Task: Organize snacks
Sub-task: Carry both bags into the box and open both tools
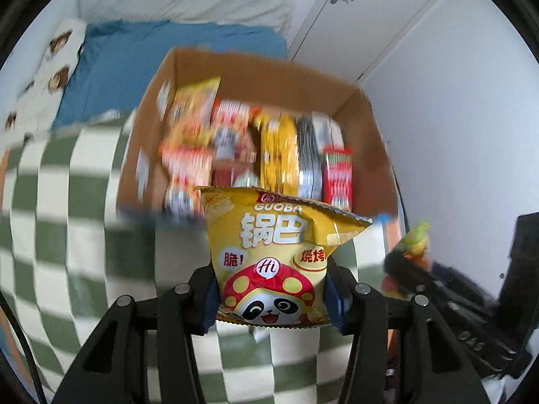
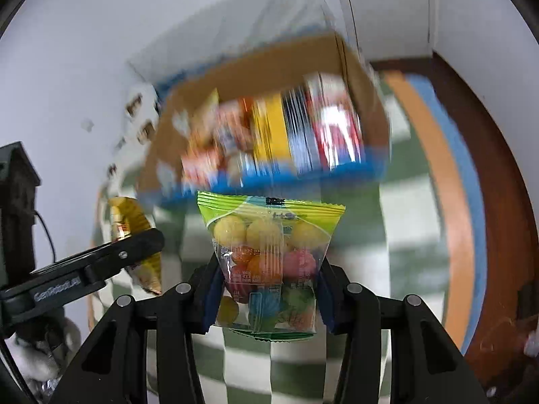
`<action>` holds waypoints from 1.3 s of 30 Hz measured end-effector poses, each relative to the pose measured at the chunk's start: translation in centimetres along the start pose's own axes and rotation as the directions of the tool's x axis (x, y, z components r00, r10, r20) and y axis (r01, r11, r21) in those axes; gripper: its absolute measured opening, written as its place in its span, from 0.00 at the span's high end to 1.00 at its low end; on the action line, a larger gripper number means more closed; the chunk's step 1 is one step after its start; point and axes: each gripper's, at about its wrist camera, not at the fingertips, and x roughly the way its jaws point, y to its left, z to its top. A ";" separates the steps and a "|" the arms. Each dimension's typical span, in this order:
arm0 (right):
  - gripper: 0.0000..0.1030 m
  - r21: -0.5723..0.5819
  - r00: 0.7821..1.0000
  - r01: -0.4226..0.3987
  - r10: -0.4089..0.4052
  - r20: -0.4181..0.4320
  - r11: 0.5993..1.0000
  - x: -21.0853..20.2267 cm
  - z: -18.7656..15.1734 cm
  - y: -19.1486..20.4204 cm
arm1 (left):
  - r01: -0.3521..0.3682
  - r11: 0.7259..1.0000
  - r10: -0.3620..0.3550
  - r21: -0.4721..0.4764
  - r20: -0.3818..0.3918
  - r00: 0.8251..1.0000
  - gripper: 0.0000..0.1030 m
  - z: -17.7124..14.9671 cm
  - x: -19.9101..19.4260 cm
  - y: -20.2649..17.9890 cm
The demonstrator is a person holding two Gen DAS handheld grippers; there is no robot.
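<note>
**Two packets held short of the snack box**

Clenched between the blue pads of the left tongs (image 1: 273,298) is a yellow Guoba packet (image 1: 274,252), a glossy, puffed foil pouch with crimped edges and a panda printed low on its face. It is held upright, its long axis running straight ahead of the tongs. The right tongs (image 2: 267,298) are likewise closed on a candy bag (image 2: 269,256): clear, crinkly film with a green header strip, packed with round sweets in yellow, red, orange and blue.

Directly ahead of both tongs, and just beyond the tips of the packets, a cardboard box (image 1: 188,67) stands open on a green-and-white checkered cloth (image 1: 67,202). Its blue-trimmed near wall faces the tongs. Inside, packets (image 1: 279,151) are stood on edge in rows running away from the tongs, yellow, grey and red ones among them; motion blur hides the detail. Whether a gap remains among the rows cannot be told.

In the right view, the left tongs are seen off to the left side, level with the right pair, so neither is judged clearly nearer the box. The coming move is judged to be a short forward carry over the near wall.
</note>
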 end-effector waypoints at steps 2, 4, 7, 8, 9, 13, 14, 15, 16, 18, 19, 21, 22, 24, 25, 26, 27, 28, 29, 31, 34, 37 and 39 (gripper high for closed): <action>0.52 -0.016 1.000 0.000 0.000 0.028 1.000 0.6 3.0 1.2 | -0.045 0.999 0.045 0.028 0.015 0.999 0.53 2.6 -0.4 -0.3; 0.52 -0.043 0.999 0.016 -0.015 0.038 0.999 1.3 6.1 1.9 | -0.072 0.997 0.073 0.033 -0.012 0.997 0.52 5.1 1.2 0.1; 0.52 -0.078 0.998 0.055 -0.055 0.012 0.995 2.9 10.3 1.4 | -0.084 0.996 0.085 0.010 -0.075 0.994 0.52 7.7 4.3 1.5; 0.52 -0.078 0.998 0.062 -0.063 -0.009 0.995 4.0 11.4 1.3 | -0.093 0.996 0.093 -0.002 -0.094 0.991 0.52 8.3 5.3 2.1; 0.52 -0.082 0.997 0.070 -0.073 -0.030 0.994 5.2 12.3 1.3 | -0.114 0.993 0.112 -0.009 -0.113 0.987 0.52 8.9 6.5 2.7; 0.52 -0.106 0.988 0.100 -0.111 -0.106 0.989 9.9 13.7 1.0 | -0.143 0.989 0.134 -0.034 -0.182 0.974 0.52 8.9 9.7 3.9; 0.52 -0.101 0.985 0.098 -0.111 -0.130 0.990 11.1 14.0 0.6 | -0.146 0.989 0.136 -0.037 -0.198 0.971 0.52 8.8 10.6 4.1; 0.52 -0.095 0.983 0.098 -0.111 -0.144 0.991 12.4 13.5 0.6 | -0.149 0.988 0.138 -0.038 -0.212 0.968 0.52 8.5 11.5 4.4; 0.52 -0.090 0.981 0.099 -0.112 -0.159 0.991 13.5 13.4 0.5 | -0.159 0.987 0.146 -0.037 -0.225 0.963 0.52 8.3 12.1 4.6; 0.50 -0.077 0.973 0.096 -0.110 -0.201 0.992 15.5 12.7 0.1 | -0.161 0.986 0.145 -0.043 -0.252 0.957 0.50 7.9 13.1 5.0; 0.47 -0.077 0.967 0.100 -0.116 -0.225 0.992 16.6 12.5 0.0 | -0.157 0.987 0.139 -0.046 -0.265 0.954 0.49 7.7 13.6 5.1; 0.18 -0.100 0.956 0.132 -0.153 -0.252 0.986 17.7 12.3 -0.1 | -0.158 0.986 0.140 -0.045 -0.268 0.953 0.34 7.3 14.0 5.4; 0.13 -0.113 0.952 0.138 -0.163 -0.259 0.984 18.0 12.3 0.0 | -0.161 0.986 0.145 -0.043 -0.266 0.953 0.27 7.1 14.1 5.4; 0.10 -0.121 0.948 0.144 -0.172 -0.267 0.982 18.1 12.4 -0.2 | -0.173 0.984 0.159 -0.032 -0.261 0.952 0.07 6.8 14.1 5.4; 0.10 -0.126 0.948 0.152 -0.181 -0.263 0.980 18.1 12.5 -0.2 | -0.178 0.984 0.164 -0.031 -0.259 0.952 0.07 6.7 14.1 5.5; 0.10 -0.129 0.947 0.162 -0.191 -0.258 0.978 17.9 12.6 -0.4 | -0.176 0.984 0.162 -0.033 -0.251 0.954 0.07 6.6 13.9 5.5; 0.09 -0.128 0.947 0.170 -0.198 -0.255 0.977 18.1 12.7 -0.4 | -0.176 0.984 0.163 -0.032 -0.242 0.956 0.06 6.5 13.8 5.6; 0.08 -0.127 0.946 0.176 -0.204 -0.252 0.976 17.7 12.8 -0.5 | -0.181 0.983 0.170 -0.028 -0.233 0.958 0.06 6.4 13.6 5.6; 0.07 -0.129 0.946 0.186 -0.213 -0.244 0.974 17.5 12.9 -0.7 | -0.186 0.982 0.175 -0.029 -0.221 0.959 0.06 6.3 13.2 5.6; 0.07 -0.133 0.945 0.204 -0.230 -0.231 0.970 17.2 13.1 -0.9 | -0.182 0.983 0.172 -0.034 -0.200 0.965 0.06 6.1 12.4 5.6; 0.05 -0.136 0.945 0.223 -0.249 -0.213 0.965 15.8 13.0 -1.3 | -0.199 0.980 0.192 -0.025 -0.168 0.967 0.06 5.5 10.7 5.2; 0.04 -0.131 0.947 0.234 -0.256 -0.196 0.963 15.1 12.7 -1.5 | -0.213 0.977 0.210 -0.011 -0.124 0.970 0.06 4.9 8.7 4.7; 0.04 -0.136 0.948 0.242 -0.264 -0.176 0.961 14.2 12.5 -1.5 | -0.215 0.977 0.213 -0.014 -0.088 0.973 0.06 4.7 7.5 4.4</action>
